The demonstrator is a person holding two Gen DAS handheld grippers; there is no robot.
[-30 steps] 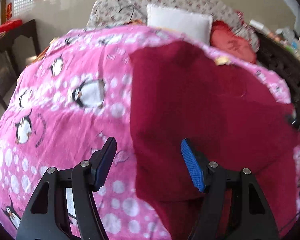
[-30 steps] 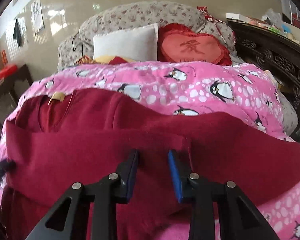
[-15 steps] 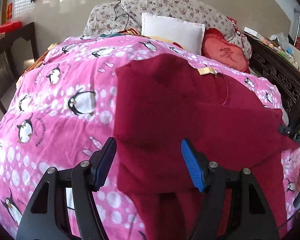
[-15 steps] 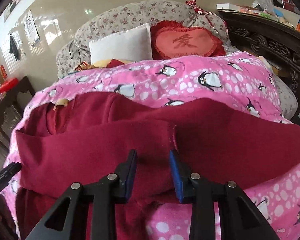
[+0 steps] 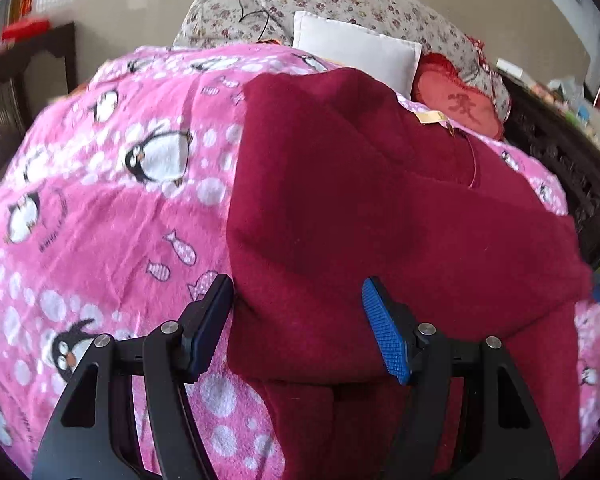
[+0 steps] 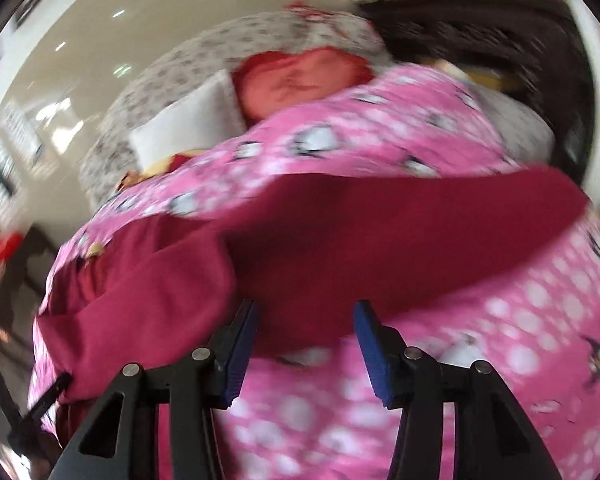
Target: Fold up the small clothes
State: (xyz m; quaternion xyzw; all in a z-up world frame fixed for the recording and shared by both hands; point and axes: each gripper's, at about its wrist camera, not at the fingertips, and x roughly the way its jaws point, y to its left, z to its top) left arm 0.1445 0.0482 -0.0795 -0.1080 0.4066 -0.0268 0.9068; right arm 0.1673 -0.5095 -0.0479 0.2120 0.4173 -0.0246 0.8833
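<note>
On the pink penguin-print fleece blanket (image 5: 100,216) lies the dark red knitted garment (image 5: 380,208), partly folded. Left gripper (image 5: 300,328) gapes over its edge; right gripper (image 6: 306,344), blurred, is opening, apparently gripping nothing.

One red garment (image 5: 380,208), one pink blanket (image 5: 100,220), two pillows (image 5: 356,54).

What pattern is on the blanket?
Pink blanket with penguins, fish and white dots; left wrist view shows it best.

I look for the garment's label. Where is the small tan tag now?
In the left wrist view the tan tag lies upper right, on the dark red garment at its far end, just before the red heart cushion.
</note>
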